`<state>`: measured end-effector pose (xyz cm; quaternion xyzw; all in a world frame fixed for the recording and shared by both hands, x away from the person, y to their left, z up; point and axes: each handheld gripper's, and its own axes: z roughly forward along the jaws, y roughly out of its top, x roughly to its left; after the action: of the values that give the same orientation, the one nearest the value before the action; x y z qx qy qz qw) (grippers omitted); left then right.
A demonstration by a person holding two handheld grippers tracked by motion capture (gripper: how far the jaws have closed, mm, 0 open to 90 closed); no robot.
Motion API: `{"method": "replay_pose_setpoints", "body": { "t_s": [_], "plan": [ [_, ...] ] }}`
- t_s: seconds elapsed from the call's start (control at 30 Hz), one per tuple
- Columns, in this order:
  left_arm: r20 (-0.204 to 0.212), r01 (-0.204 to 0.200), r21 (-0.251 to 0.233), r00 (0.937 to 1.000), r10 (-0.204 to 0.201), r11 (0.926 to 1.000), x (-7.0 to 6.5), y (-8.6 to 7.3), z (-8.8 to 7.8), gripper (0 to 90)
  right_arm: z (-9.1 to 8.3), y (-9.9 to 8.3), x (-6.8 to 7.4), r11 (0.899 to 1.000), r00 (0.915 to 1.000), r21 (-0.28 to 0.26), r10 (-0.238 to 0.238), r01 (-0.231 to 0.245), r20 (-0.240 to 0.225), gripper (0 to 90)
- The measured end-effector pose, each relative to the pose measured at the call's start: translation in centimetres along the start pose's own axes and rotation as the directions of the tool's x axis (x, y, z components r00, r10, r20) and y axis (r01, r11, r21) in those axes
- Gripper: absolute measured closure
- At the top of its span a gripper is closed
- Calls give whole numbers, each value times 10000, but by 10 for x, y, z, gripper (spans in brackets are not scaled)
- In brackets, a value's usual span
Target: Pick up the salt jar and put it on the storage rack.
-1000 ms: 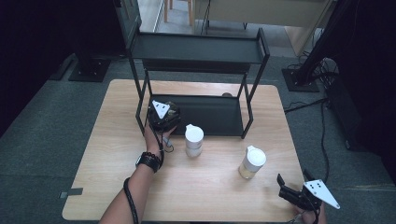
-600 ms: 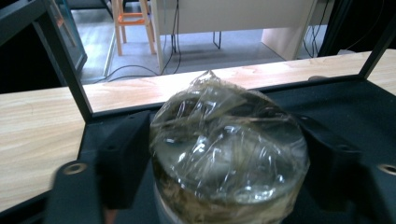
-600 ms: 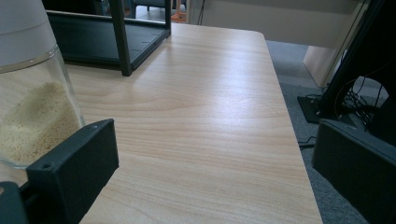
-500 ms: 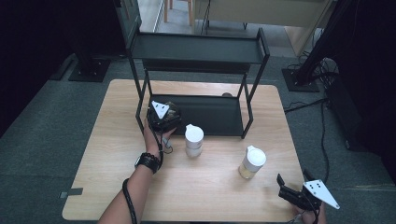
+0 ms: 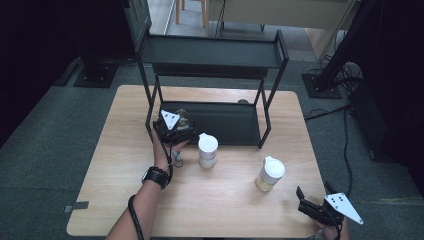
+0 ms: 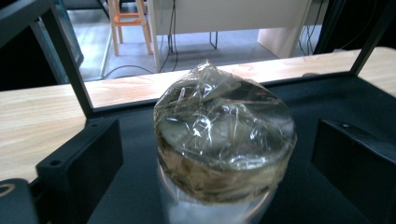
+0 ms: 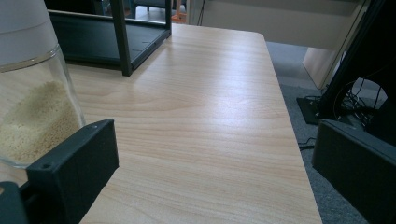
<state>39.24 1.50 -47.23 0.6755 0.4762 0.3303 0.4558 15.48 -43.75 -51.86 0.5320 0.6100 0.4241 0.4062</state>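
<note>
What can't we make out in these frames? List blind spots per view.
- High view: the plastic-wrapped jar on the rack's lower shelf is mostly covered by the left gripper.
- Left gripper view: the jar's base is cut off by the bottom edge; its contents blur behind crinkled wrap.
- Right gripper view: the grain jar is cut by the left edge.
- High view: the right gripper runs off the bottom edge.

Plastic-wrapped jar (image 6: 224, 140) on black shelf (image 6: 322, 100), jaws just opened, standing clear either side
</note>
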Motion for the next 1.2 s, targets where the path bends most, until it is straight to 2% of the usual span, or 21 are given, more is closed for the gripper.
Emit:
{"method": "replay_pose_setpoints", "body": {
  "t_s": [0.43,0.9,1.2],
  "plan": [
    [201,-65,-17,9998,66,10000,2,-9,-13,0,0,0,2,9998,9998,-4,-203,203,46,1],
    [601,-377,120,9975,369,9992,-7,-16,-23,1,0,0,2,9999,9999,-17,-163,163,48,1],
    [615,-433,192,9972,421,9989,-12,-25,-29,1,0,0,2,9999,9999,-26,-162,162,50,1]
  ]
}}
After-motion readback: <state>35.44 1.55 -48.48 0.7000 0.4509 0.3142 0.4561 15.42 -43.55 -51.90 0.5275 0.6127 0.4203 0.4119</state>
